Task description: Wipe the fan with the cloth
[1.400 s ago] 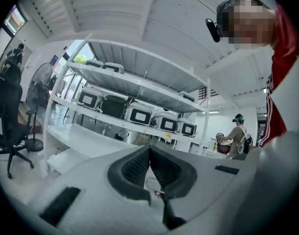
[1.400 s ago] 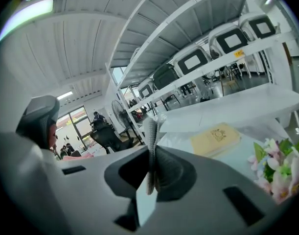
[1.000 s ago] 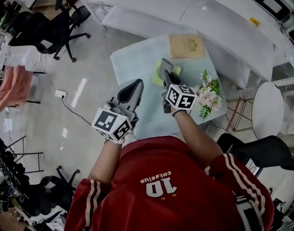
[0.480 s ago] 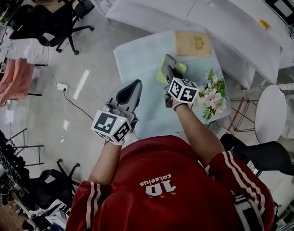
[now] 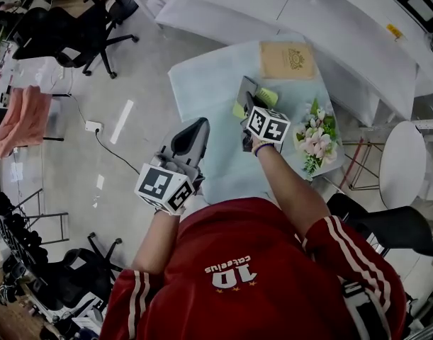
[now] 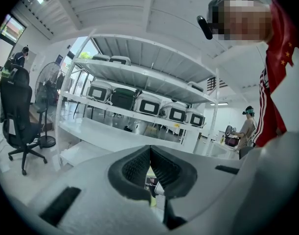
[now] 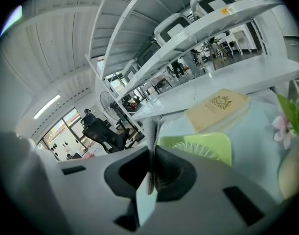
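A small yellow-green fan lies on the pale blue table, partly hidden behind my right gripper. That gripper is shut on a thin pale cloth, which stands edge-on between the jaws. In the right gripper view the fan sits just beyond the right gripper, its ribbed grille showing. My left gripper hovers off the table's left side above the floor. The left gripper is shut with nothing in its jaws.
A tan book lies at the table's far edge and a bunch of pink and white flowers at its right. White shelving runs behind the table. Office chairs stand far left; a round white stool is right.
My right gripper, still holding the cloth, has edged a little farther over the table toward the fan. The left gripper has barely moved.
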Motion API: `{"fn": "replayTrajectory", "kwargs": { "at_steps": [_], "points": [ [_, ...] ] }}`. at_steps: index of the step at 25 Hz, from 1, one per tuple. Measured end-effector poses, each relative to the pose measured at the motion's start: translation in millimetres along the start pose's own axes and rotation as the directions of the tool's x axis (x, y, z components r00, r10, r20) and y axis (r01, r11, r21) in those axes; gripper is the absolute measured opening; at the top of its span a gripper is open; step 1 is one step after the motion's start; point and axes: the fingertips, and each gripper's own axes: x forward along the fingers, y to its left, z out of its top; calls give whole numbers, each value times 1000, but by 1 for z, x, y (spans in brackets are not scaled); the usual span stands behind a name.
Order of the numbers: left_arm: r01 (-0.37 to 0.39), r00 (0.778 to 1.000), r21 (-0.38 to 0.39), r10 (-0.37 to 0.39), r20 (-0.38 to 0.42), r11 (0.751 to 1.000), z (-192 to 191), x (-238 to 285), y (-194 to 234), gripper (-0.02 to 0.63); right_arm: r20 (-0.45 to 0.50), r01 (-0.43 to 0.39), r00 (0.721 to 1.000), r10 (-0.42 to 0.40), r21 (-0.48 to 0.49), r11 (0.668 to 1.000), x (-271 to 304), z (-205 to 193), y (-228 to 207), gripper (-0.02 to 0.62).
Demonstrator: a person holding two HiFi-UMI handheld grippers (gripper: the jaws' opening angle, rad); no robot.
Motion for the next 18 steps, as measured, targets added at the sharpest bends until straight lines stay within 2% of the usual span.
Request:
{"fn": "replayTrajectory", "kwargs": {
  "at_steps": [18],
  "points": [
    [-20, 1000, -45, 20, 2, 999, -2, -9, 5, 3, -17, 32, 999, -31, 34, 999, 10, -9, -9, 21]
  ]
}}
